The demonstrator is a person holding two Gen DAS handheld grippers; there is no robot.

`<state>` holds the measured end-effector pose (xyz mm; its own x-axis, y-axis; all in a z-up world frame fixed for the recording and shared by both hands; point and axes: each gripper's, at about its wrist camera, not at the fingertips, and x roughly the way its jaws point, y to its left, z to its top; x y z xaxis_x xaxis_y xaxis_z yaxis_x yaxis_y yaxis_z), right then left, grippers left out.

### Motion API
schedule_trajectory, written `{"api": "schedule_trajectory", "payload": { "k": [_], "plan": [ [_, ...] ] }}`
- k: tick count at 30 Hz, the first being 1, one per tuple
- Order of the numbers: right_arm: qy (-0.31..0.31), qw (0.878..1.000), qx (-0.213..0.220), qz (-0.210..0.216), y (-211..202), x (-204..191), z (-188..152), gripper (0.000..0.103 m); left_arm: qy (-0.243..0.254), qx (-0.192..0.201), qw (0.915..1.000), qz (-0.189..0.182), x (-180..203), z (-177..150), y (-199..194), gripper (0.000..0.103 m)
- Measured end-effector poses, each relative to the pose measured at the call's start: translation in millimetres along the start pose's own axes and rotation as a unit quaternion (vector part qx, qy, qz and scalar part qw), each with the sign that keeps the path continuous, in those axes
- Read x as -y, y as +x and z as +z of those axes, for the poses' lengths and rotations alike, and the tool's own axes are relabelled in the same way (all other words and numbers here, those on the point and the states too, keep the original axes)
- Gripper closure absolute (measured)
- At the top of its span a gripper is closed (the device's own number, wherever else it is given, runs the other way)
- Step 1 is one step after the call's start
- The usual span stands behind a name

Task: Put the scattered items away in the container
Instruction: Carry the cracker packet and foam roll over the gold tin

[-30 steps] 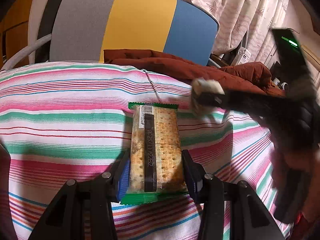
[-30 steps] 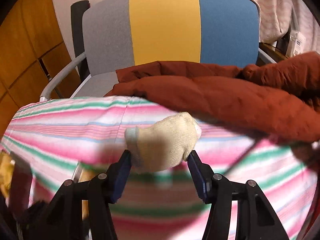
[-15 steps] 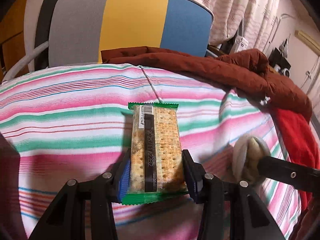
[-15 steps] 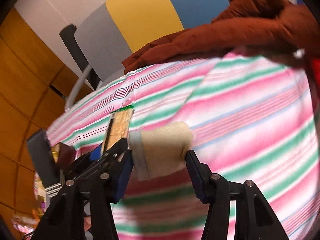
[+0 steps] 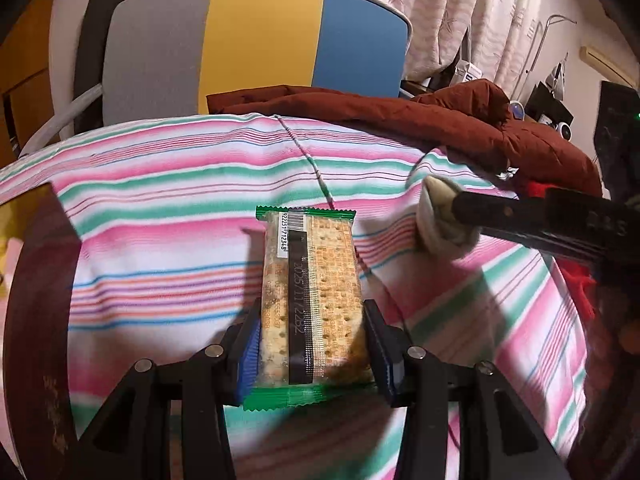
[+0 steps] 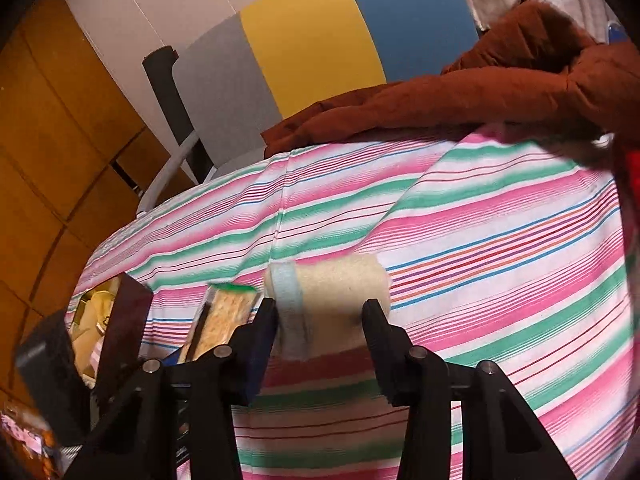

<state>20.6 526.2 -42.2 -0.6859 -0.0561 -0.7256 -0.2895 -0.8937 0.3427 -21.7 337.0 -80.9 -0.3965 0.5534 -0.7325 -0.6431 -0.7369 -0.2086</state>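
My left gripper [image 5: 310, 350] is clamped on a green-edged cracker packet [image 5: 312, 300], held above the striped bedsheet [image 5: 160, 208] with the dark container's rim [image 5: 36, 300] just to its left. My right gripper [image 6: 320, 320] pinches a rolled cream sock [image 6: 332, 292], jaws at their tightest after squeezing in, sock between the pads, near the packet. Container [image 6: 124, 320] sits at the sheet's left edge.

A striped bedsheet [image 5: 168, 184] filled mid-frame; a tricolour chair [image 5: 260, 44] and brown jacket [image 5: 420, 116] sat above.
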Motion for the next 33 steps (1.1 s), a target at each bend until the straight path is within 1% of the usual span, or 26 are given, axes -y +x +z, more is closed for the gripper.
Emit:
{"api": "schedule_trajectory", "payload": {
  "k": [2,4,6,8,10,13,16,20,23,29,33],
  "plan": [
    [-0.013,1.000,-0.003,-0.009,3.6,-2.4,0.3,0.050,-0.004,0.000,1.0000,-0.001,-1.1,-4.3,-4.1,0.057],
    [-0.017,0.999,-0.006,-0.027,8.6,-1.3,-1.1,0.030,-0.009,0.001,0.9999,-0.004,-3.2,-6.7,-6.1,0.057],
    [-0.011,1.000,-0.011,-0.022,13.6,3.5,-0.4,0.025,-0.013,0.002,0.9999,-0.007,-4.0,-9.0,-8.1,0.057],
    [0.007,1.000,-0.020,0.006,22.4,9.7,0.9,0.025,-0.016,0.002,0.9998,-0.010,-4.9,-11.0,-9.9,0.057],
    [0.015,0.999,-0.031,0.030,26.6,12.8,0.6,0.036,-0.018,0.001,0.9998,-0.012,-5.5,-12.1,-11.2,0.057],
    [-0.023,0.999,-0.031,0.009,23.8,1.9,-1.1,0.038,-0.020,0.001,0.9997,-0.014,-6.7,-15.1,-14.3,0.057],
    [-0.042,0.999,-0.031,0.002,23.0,-6.5,-2.8,0.038,-0.022,-0.001,0.9998,0.001,-4.1,-20.4,-22.9,0.057],
    [-0.039,0.999,-0.026,0.018,18.0,-10.1,-3.8,0.038,-0.037,-0.002,0.9992,-0.013,-3.6,-34.2,-38.0,0.056],
    [-0.030,0.999,-0.019,0.034,12.9,-9.6,-3.6,0.038,-0.036,0.000,0.9992,-0.019,-3.8,-42.4,-51.8,0.056],
    [-0.035,0.998,-0.001,0.055,0.3,-17.1,-3.9,0.038,-0.050,0.028,0.9977,-0.036,-13.3,-46.4,-95.4,0.056],
    [-0.052,0.996,0.003,0.071,-4.8,-29.9,-8.0,0.038,-0.065,0.048,0.9962,-0.033,-30.5,-51.1,-127.9,0.056]
  ]
}}
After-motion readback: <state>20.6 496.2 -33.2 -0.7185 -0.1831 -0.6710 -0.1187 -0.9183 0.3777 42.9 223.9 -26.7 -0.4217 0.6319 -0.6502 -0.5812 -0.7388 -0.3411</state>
